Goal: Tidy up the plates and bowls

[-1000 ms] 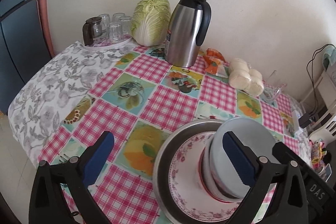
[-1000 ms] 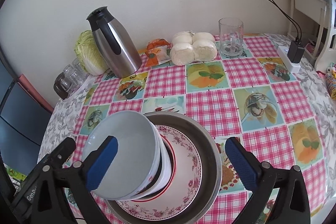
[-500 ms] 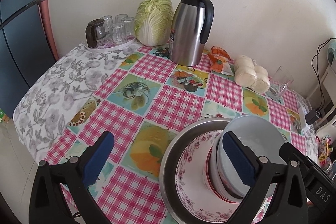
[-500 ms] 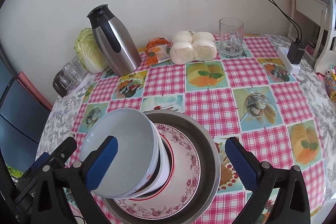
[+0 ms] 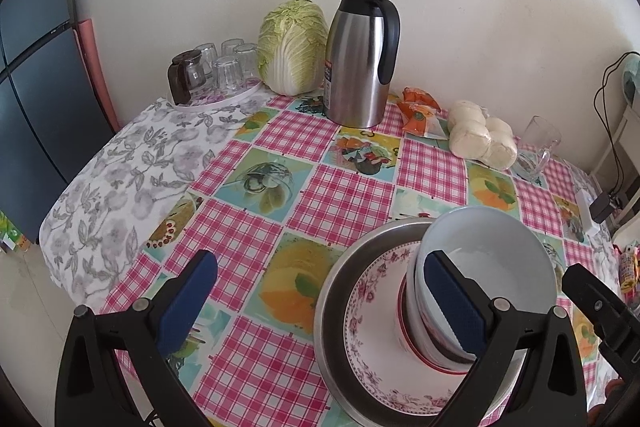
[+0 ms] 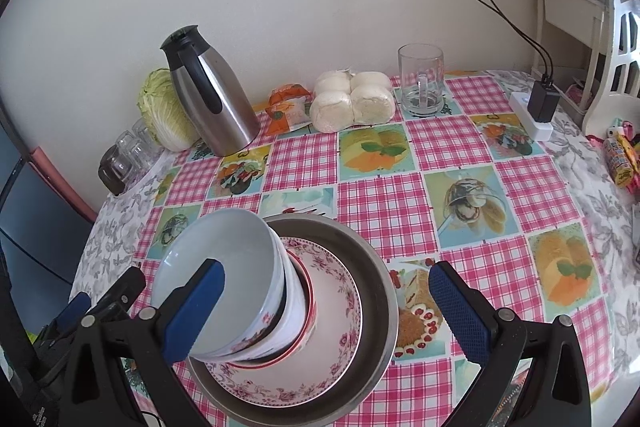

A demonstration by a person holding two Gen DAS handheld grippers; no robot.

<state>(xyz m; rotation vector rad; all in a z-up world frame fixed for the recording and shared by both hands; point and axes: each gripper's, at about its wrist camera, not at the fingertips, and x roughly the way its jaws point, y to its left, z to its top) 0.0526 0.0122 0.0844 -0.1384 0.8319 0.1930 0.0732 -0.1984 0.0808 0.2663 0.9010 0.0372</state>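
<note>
A: The checkered tablecloth (image 5: pixel 256 223) lies bare left of the metal basin (image 5: pixel 332 291).

B: The thermos (image 5: pixel 360 55), cabbage (image 5: pixel 292 47) and buns (image 6: pixel 352 101) crowd the wall side.

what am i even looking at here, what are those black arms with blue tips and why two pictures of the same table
There is no robot here. A person holds a two-finger tool in each hand, and each tool carries a wide-angle camera that looks forward along its fingers. The black arms with blue pads are those fingers.

One picture comes from the left tool, the other from the right tool, so you see one table from two sides. Both tools are open and hold nothing.

On the checked tablecloth stands a metal basin with a flowered plate in it and stacked bowls on the plate. Farther back are a steel thermos jug, a cabbage, small glasses on a tray, buns and a glass mug.
</note>
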